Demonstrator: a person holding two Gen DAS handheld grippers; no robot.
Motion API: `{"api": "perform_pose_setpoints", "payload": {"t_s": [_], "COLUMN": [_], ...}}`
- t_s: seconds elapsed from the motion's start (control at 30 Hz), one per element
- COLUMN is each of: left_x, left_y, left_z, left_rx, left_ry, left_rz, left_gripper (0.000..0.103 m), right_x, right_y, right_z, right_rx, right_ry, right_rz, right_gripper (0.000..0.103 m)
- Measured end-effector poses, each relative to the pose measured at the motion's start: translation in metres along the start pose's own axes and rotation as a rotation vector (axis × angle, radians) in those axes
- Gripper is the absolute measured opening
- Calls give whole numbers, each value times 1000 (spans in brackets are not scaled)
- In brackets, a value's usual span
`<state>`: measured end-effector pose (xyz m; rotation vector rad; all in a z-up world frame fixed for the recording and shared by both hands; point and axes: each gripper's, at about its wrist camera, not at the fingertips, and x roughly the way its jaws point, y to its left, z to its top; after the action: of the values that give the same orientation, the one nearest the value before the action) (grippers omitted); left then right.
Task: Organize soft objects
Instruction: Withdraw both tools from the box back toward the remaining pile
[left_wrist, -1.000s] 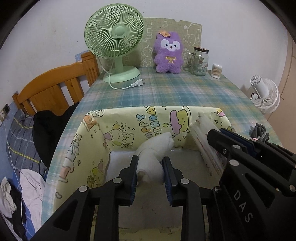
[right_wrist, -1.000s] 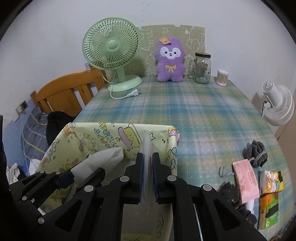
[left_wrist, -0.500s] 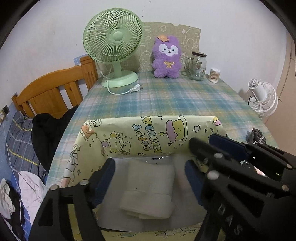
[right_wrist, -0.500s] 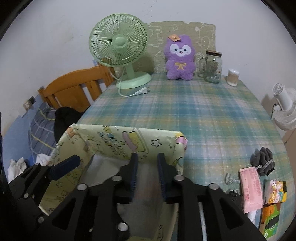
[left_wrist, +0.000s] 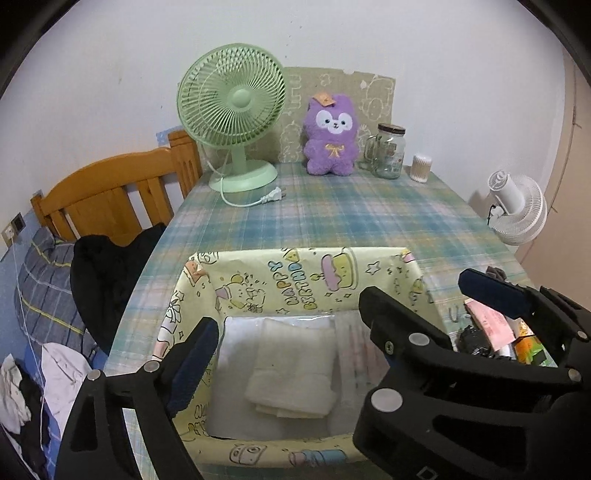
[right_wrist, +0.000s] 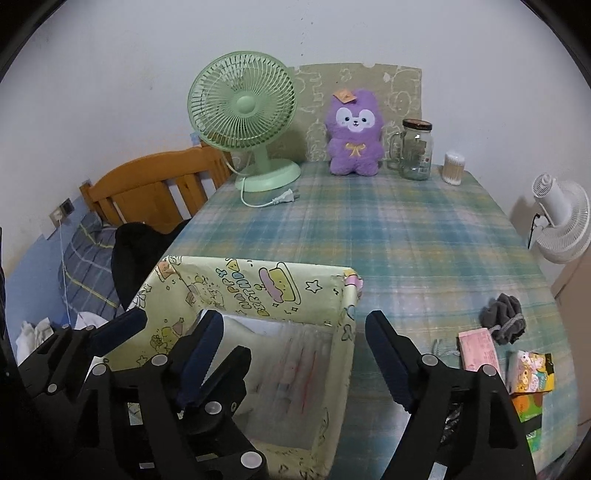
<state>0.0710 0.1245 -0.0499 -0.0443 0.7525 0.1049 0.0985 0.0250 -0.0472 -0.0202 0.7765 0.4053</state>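
Both tongs opening, nothing between the jaws: left tongs over the folded towel lying in the box; right tongs straddle the box's right wall. Risk: lifting out, a finger could hook that wall, tipping the box.

folded cream towel lying flat in yellow cartoon-print box; clear packet beside it
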Motion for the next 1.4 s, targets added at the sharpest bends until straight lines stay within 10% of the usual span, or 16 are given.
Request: {"api": "perform_pose_setpoints", "payload": {"t_s": [0.2,1.4], "left_x": [-15,-81], "left_y": [-10,-104], "left_z": [3,4], "left_rx": [16,117], "left_ry": [-44,-178], "left_rz": [-9,-96], "left_gripper": [96,103], "right_x": [-20,-124], "right_y": [-6,-72], "right_z": [1,-10], "right_rx": [10,11], "right_ry": [-54,-241], "right_rz": [-67,-215], "right_gripper": [99,101]}}
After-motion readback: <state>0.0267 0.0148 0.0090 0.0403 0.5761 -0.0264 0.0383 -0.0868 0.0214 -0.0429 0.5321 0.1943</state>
